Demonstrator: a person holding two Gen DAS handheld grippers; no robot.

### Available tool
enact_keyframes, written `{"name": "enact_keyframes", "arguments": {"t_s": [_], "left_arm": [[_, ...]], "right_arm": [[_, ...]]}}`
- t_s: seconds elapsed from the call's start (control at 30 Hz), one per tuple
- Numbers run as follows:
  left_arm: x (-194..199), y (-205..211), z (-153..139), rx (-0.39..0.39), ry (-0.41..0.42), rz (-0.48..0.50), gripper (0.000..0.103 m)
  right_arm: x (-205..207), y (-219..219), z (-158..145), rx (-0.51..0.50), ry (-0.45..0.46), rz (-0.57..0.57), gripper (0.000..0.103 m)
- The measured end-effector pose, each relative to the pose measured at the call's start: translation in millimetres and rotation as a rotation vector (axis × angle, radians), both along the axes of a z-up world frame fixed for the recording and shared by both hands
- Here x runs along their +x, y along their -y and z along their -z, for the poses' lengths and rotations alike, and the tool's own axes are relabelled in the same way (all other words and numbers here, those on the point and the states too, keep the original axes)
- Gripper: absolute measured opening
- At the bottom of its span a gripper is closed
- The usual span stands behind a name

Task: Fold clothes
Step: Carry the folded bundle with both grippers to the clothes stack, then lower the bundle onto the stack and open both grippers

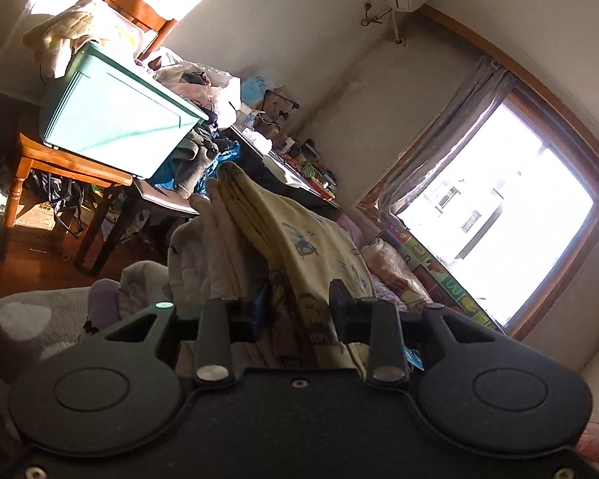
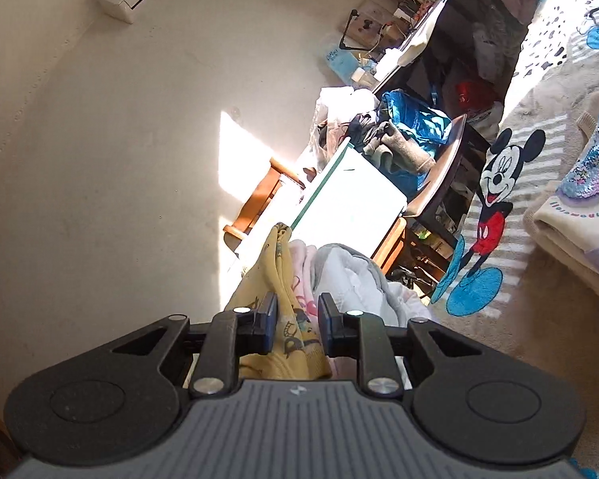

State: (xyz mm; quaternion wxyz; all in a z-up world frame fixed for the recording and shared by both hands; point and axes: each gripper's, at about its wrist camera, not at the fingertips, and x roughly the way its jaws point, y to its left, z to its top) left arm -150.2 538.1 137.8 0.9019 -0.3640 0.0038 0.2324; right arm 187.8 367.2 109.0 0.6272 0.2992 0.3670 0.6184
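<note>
Left gripper: jaws parted, yellow garment lying between them; we cannot tell whether the pads press it. Right gripper: likewise parted around the same garment. We see the garment folded, long axis running away from both cameras, atop a clothes pile beside the green bin.

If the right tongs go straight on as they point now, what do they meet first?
The yellow printed garment, already lying between the right tongs; beyond it the pile of pale clothes. Depth is unclear.
</note>
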Motion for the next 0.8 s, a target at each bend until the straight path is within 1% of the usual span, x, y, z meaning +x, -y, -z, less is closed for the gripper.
{"name": "enact_keyframes", "arguments": {"t_s": [0.13,0.17,0.2,0.27,0.33,0.37,0.4,0.47,0.53,0.6,0.63,0.67,0.7,0.73,0.77,0.8], "left_arm": [[-4.6,6.1,-7.2,0.006,0.007,-0.008,0.032],[-6.0,8.1,-9.0,0.009,0.009,-0.012,0.032],[-7.6,10.5,-10.7,0.013,0.011,-0.016,0.033],[-13.1,18.2,-12.3,0.027,0.011,-0.028,0.041],[-19.2,28.3,-12.5,0.039,-0.002,-0.036,0.043],[-21.5,33.8,-12.6,0.047,-0.018,-0.041,0.047],[-22.8,40.5,-13.8,0.062,-0.052,-0.054,0.053],[-23.1,56.1,-17.6,0.107,-0.134,-0.081,0.06],[-23.8,69.5,-20.4,0.144,-0.179,-0.082,0.065],[-28.4,83.4,-27.0,0.172,-0.208,-0.082,0.073],[-31.0,90.3,-31.0,0.19,-0.225,-0.086,0.075],[-34.0,97.2,-35.6,0.209,-0.245,-0.091,0.082],[-36.6,102.5,-39.6,0.222,-0.263,-0.1,0.092],[-38.9,106.6,-43.2,0.23,-0.281,-0.11,0.097],[-41.1,110.7,-46.8,0.238,-0.299,-0.121,0.103],[-43.9,115.7,-51.7,0.245,-0.321,-0.139,0.103]], "right_arm": [[-9.8,14.8,-4.8,0.035,0.094,0.023,0.027],[-11.9,20.4,-6.4,0.035,0.11,0.025,0.028],[-13.1,23.9,-8.7,0.032,0.127,0.026,0.032],[-13.3,26.7,-15.1,0.025,0.163,0.032,0.034],[-15.2,31.5,-20.4,0.013,0.198,0.034,0.037],[-19.0,37.0,-21.4,-0.001,0.213,0.029,0.04],[-23.0,42.2,-21.8,-0.017,0.216,0.024,0.04],[-31.4,51.5,-21.0,-0.053,0.198,0.016,0.04],[-41.0,61.0,-21.8,-0.083,0.195,0.009,0.044],[-54.1,71.6,-25.2,-0.115,0.214,0.001,0.058],[-59.4,77.2,-28.0,-0.124,0.222,0.0,0.061],[-65.5,84.1,-31.8,-0.132,0.228,-0.002,0.065],[-71.6,90.9,-35.5,-0.14,0.234,-0.004,0.068],[-76.7,97.2,-39.6,-0.147,0.241,-0.001,0.069],[-80.5,102.7,-44.0,-0.151,0.248,0.008,0.074],[-84.3,108.3,-48.5,-0.156,0.255,0.017,0.084]]}}
